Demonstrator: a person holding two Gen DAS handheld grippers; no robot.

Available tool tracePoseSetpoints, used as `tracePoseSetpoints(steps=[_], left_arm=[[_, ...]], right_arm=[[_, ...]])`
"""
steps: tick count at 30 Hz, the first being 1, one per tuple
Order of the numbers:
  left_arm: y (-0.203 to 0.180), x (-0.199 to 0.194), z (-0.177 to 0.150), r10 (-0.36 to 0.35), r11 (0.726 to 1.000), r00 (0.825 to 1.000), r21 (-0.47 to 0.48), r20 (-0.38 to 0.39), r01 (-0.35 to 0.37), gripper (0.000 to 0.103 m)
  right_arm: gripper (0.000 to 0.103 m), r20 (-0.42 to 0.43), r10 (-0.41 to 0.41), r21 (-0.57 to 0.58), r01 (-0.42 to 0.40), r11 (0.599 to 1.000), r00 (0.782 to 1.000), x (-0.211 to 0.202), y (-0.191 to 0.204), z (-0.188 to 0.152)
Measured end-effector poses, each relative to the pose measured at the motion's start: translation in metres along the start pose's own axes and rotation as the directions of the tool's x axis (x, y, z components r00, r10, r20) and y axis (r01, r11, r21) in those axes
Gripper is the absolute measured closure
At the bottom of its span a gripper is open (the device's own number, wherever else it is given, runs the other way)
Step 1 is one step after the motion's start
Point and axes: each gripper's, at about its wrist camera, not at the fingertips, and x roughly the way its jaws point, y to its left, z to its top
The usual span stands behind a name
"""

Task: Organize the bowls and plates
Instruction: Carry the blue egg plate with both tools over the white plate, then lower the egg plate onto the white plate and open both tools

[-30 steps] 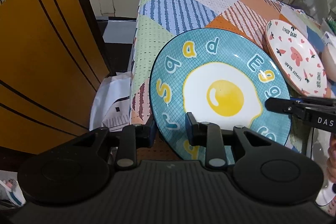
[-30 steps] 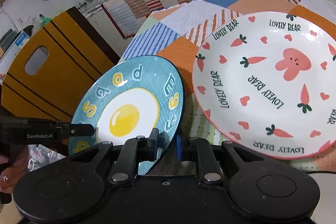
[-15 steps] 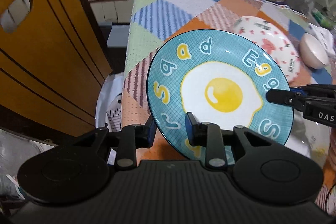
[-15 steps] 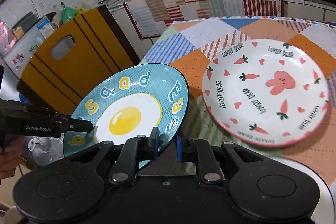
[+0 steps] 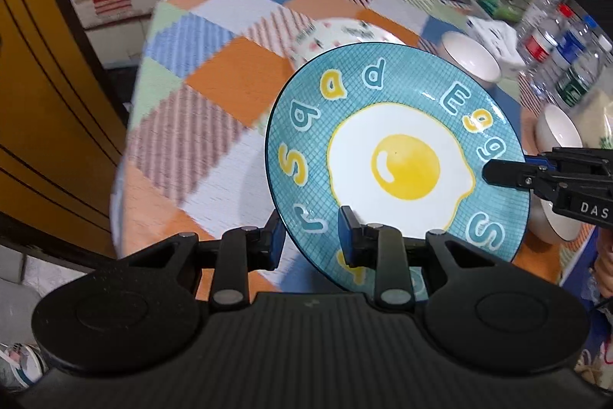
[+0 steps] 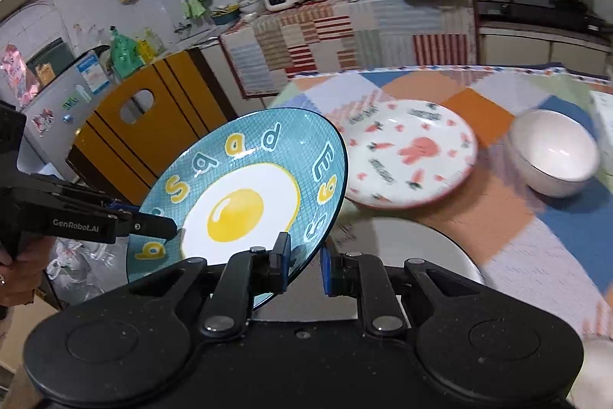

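A blue plate with a fried-egg picture (image 5: 398,156) is held in the air above the table, tilted; it also shows in the right wrist view (image 6: 245,194). My left gripper (image 5: 311,240) is shut on its near rim. My right gripper (image 6: 304,263) is shut on the opposite rim, and shows from the side in the left wrist view (image 5: 509,175). A white plate with carrots and a rabbit (image 6: 410,156) lies on the table beyond. A white bowl (image 6: 555,160) stands right of it.
The table has a patchwork cloth (image 5: 214,91). Another white bowl (image 5: 557,133) and water bottles (image 5: 563,45) stand at the right. A large white plate (image 6: 406,255) lies under the held plate. A yellow chair back (image 6: 153,117) stands at the left edge.
Both grippers have lifted the egg plate higher and carried it right, over the table. The carrot plate and bowls now lie farther below and beyond.
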Motion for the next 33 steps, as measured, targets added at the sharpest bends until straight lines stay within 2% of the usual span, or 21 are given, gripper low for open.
tracePoseSetpoints(steps=[5,15,25,33], left_arm=[[-0.018,0.022,-0.008,-0.038,0.999,0.998,0.000,-0.053,0.038,0.076],[-0.040,0.054,-0.011,-0.042,0.999,0.991,-0.006,-0.128,0.042,0.076],[-0.050,0.073,-0.016,-0.025,1.000,0.983,-0.002,-0.182,0.025,0.076],[-0.057,0.079,-0.016,-0.004,1.000,0.978,0.010,-0.207,0.006,0.076]], right_arm=[[0.083,-0.021,-0.030,0.035,0.030,0.999,0.999,-0.013,-0.019,-0.021],[0.083,-0.085,-0.056,0.080,0.063,0.995,0.995,-0.007,-0.050,-0.044],[0.083,-0.145,-0.067,0.106,0.083,0.991,0.987,0.002,-0.063,-0.053],[0.082,-0.208,-0.102,0.115,0.128,0.985,0.973,0.006,-0.066,-0.052]])
